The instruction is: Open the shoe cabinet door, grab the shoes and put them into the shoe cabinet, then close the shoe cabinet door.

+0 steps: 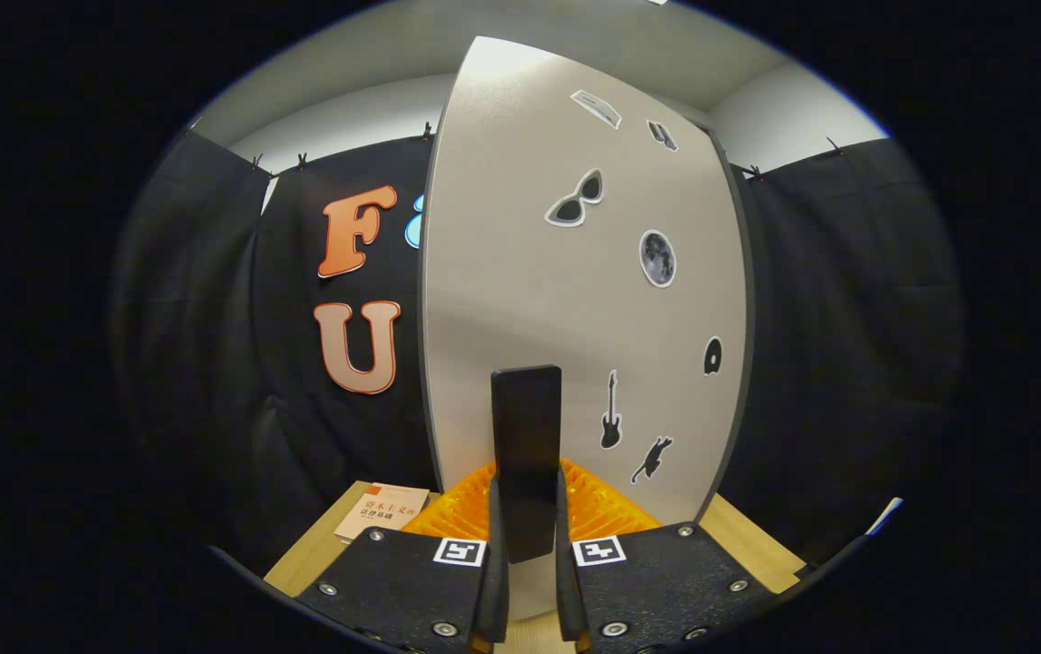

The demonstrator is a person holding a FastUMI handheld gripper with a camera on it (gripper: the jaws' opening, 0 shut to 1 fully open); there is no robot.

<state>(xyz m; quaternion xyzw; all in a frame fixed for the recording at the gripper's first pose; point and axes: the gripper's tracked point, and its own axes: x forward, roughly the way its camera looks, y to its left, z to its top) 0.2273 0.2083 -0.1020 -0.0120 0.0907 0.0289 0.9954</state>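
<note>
Gripper view. The gripper (528, 545) points straight at the shoe cabinet door (539, 300), a tall pale grey panel with a dark edge that stands upright just ahead of the fingers. The two fingers (495, 563) are drawn close together and pinch the door handle (527, 454), a dark, flat, upright bar that rises from between them against the door's lower middle. Each finger presses on one side of the bar; the bar's lower end sits in the narrow gap between them.

The door face carries several stickers: a pair of sunglasses (575, 198) high up, a round moon (657, 258) to its lower right, a small disc (712, 355) near the right edge, an electric guitar (610, 411) just right of the handle, and a cat (652, 459) below the guitar. Two more small stickers sit near the door's top; their subject cannot be told.

The cabinet stands on a wooden tabletop (302, 554), whose light surface shows on both sides of the fingers. A book (381, 511) with a pale cover and red band lies flat on the table to the left of the door's foot, near the left finger. The black booth cloth (193, 363) hangs behind the cabinet on both sides, clipped at its top edge below a white wall (348, 113).
</note>
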